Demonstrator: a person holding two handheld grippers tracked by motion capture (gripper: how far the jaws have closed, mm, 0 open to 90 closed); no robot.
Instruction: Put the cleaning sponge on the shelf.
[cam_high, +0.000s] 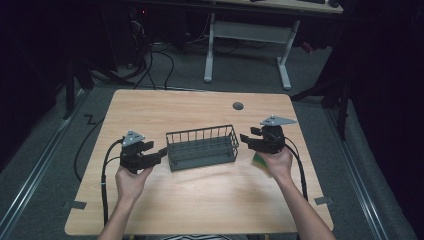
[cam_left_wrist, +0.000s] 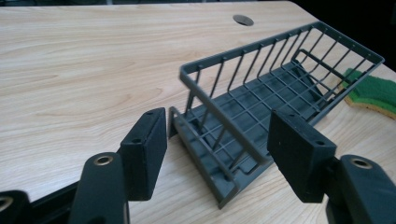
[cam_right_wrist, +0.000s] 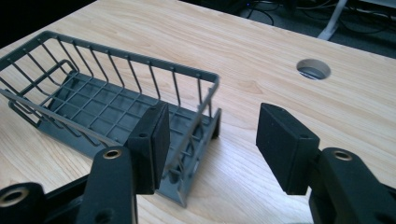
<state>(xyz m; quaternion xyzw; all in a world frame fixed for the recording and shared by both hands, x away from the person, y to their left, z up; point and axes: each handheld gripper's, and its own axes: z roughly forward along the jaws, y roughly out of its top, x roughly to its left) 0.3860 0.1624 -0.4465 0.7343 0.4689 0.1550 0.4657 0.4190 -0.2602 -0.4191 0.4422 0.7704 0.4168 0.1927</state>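
Observation:
A dark grey wire basket (cam_high: 202, 147) stands empty in the middle of the wooden table (cam_high: 200, 200). My left gripper (cam_high: 161, 151) is open at the basket's left end; in the left gripper view its jaws straddle the basket's near end wall (cam_left_wrist: 219, 140) without touching it. My right gripper (cam_high: 245, 138) is open just off the basket's right end; the right gripper view shows the basket's corner (cam_right_wrist: 205, 116) between its jaws. A green and yellow sponge (cam_high: 260, 161) lies on the table under the right hand, also seen past the basket as the sponge (cam_left_wrist: 373, 93).
A round cable hole (cam_high: 238, 106) sits in the table behind the basket. Cables trail from both grippers off the table's front. A white desk frame (cam_high: 245, 45) stands on the floor beyond the table's far edge.

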